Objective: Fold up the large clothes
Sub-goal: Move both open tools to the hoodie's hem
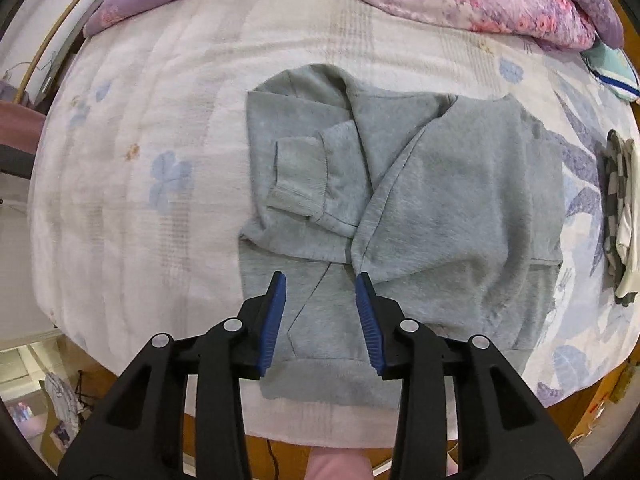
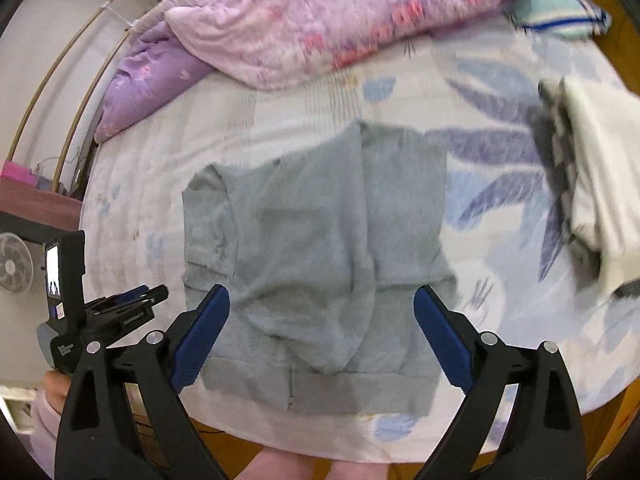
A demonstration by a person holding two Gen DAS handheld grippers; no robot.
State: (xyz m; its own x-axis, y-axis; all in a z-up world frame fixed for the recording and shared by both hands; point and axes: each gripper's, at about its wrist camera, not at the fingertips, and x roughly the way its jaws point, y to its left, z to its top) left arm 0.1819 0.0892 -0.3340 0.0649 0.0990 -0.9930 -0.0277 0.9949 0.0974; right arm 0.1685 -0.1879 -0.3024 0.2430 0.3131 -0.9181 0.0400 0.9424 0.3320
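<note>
Left gripper [image 1: 320, 276]: nearest item in the left wrist view, pointing down over the near part of the sweatshirt; 2 blue pads [image 1: 276, 320] stand part-way apart with nothing between them, released and clear of the cloth. It shows also at the left edge of the right wrist view [image 2: 154, 294], held by a hand in a pink sleeve [image 2: 56, 390].

Right gripper [image 2: 322, 300]: 2 blue pads [image 2: 200, 340] spread wide, nothing between them, released, above the near hem.

Grey sweatshirt [image 1: 400, 200]: task item, lying flat on the bed near its near edge. Both sides are folded in over the middle; 1 sleeve with its ribbed cuff [image 1: 298, 176] lies on the left half, and the right panel overlaps it along a diagonal edge. A ribbed hem [image 2: 320, 392] runs along the near side.

Bed sheet [image 1: 140, 160]: pale, with blue flower and leaf print, under the sweatshirt.

Folded clothes [image 1: 620, 216]: 1 small stack to the right, well apart from the sweatshirt, checked piece beside a cream one.

Quilt [image 2: 320, 20]: pink and purple floral, bunched along the far side.

Pillow [image 2: 560, 8]: pale green with blue stripe, far right corner.
</note>
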